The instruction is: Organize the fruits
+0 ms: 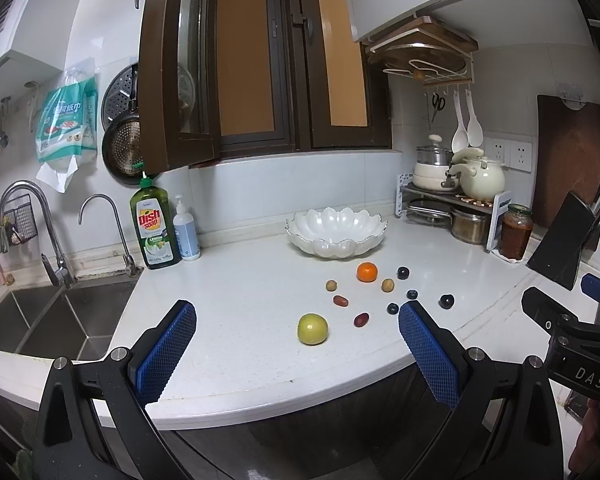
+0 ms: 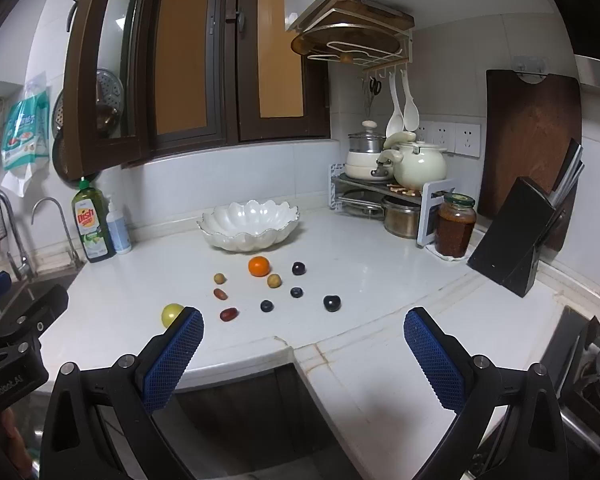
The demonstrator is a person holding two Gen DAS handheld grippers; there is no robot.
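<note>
Loose fruit lies on the white counter: a green apple [image 1: 312,328] [image 2: 171,313], an orange [image 1: 367,272] [image 2: 259,266], small tan fruits [image 1: 387,285], red grapes [image 1: 361,319] and several dark round fruits [image 2: 332,303]. An empty white scalloped bowl [image 1: 336,230] [image 2: 249,224] stands behind them. My left gripper [image 1: 298,316] is open and empty, above the counter's front edge, short of the apple. My right gripper [image 2: 304,320] is open and empty, near the front edge, short of the fruit.
A sink with taps [image 1: 56,240] is at the left, with a dish soap bottle [image 1: 155,228] beside it. A pot rack [image 2: 384,188], a jar [image 2: 455,226] and a knife block [image 2: 520,236] stand at the right. A stove [image 2: 596,364] is at far right.
</note>
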